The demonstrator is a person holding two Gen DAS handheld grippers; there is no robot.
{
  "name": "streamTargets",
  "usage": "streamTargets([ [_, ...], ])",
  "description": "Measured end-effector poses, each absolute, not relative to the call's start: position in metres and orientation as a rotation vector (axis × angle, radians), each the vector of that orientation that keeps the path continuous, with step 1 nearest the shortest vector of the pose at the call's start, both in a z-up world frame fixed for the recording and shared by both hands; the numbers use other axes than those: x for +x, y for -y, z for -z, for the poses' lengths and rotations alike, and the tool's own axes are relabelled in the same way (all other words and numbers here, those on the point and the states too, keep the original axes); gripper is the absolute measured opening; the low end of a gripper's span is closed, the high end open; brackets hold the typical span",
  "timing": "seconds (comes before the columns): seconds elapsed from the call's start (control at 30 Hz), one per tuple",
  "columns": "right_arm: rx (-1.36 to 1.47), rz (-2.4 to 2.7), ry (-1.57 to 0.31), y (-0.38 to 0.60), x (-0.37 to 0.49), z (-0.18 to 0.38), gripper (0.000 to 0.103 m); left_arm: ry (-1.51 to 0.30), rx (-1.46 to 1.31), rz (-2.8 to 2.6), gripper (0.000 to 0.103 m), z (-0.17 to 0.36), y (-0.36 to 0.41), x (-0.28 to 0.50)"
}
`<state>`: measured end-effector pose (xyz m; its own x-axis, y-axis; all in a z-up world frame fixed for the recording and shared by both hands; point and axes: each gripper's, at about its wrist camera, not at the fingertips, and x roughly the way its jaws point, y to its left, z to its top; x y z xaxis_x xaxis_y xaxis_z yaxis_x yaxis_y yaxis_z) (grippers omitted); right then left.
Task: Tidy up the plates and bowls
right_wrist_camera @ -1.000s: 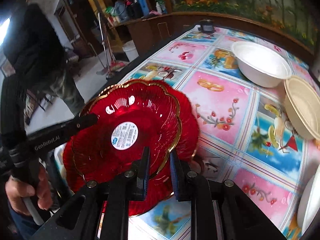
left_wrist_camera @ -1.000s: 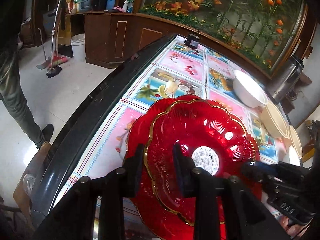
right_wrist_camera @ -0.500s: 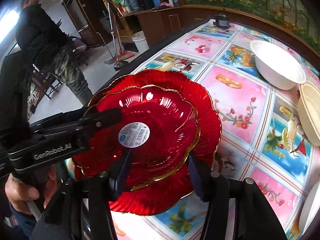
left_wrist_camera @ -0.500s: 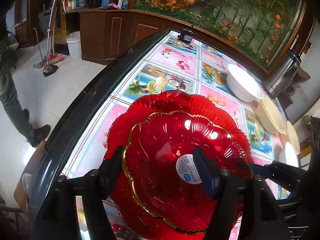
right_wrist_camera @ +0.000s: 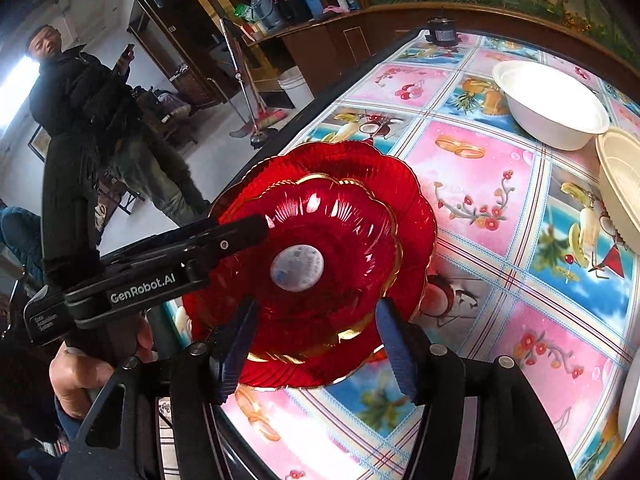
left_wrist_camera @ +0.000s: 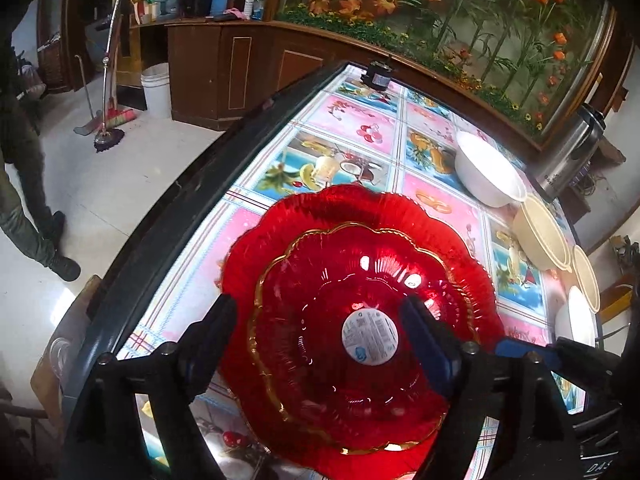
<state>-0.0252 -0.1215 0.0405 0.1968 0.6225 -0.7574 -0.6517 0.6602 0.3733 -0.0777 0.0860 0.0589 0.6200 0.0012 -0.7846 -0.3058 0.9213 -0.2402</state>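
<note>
A gold-rimmed red glass plate (left_wrist_camera: 360,344) with a round white sticker rests nested on a larger red plate (left_wrist_camera: 352,208) on the patterned tablecloth. Both show in the right wrist view, the small plate (right_wrist_camera: 320,256) on the large one (right_wrist_camera: 408,200). My left gripper (left_wrist_camera: 320,320) is open, its fingers spread to either side of the small plate's near rim. My right gripper (right_wrist_camera: 312,328) is open too, its fingers straddling the opposite rim. A white bowl (left_wrist_camera: 488,176) and a cream bowl (left_wrist_camera: 540,236) sit further right on the table.
More cream and white bowls (left_wrist_camera: 584,280) line the table's right edge. A steel thermos (left_wrist_camera: 568,156) stands beyond them. The black table rim (left_wrist_camera: 168,216) runs along the left. A small black device (left_wrist_camera: 376,76) sits at the far end. A person (right_wrist_camera: 80,120) stands beside the table.
Both grippers were shut on the small red plate's rim one second ago. They have opened and released it onto the larger plate, then drawn back slightly.
</note>
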Motion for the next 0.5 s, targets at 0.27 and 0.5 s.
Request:
streamTargets([
  [0.27, 0.001, -0.888, -1.012, 0.146, -0.036, -0.05, 0.066, -0.862, -0.354, -0.193, 0.084, -0.071, -0.083, -0.091],
  [0.5, 0.042, -0.88, -0.977, 0.17, -0.043, -0.058, 0.066, -0.833, -0.307, -0.162, 0.084, -0.085, -0.063, -0.096],
])
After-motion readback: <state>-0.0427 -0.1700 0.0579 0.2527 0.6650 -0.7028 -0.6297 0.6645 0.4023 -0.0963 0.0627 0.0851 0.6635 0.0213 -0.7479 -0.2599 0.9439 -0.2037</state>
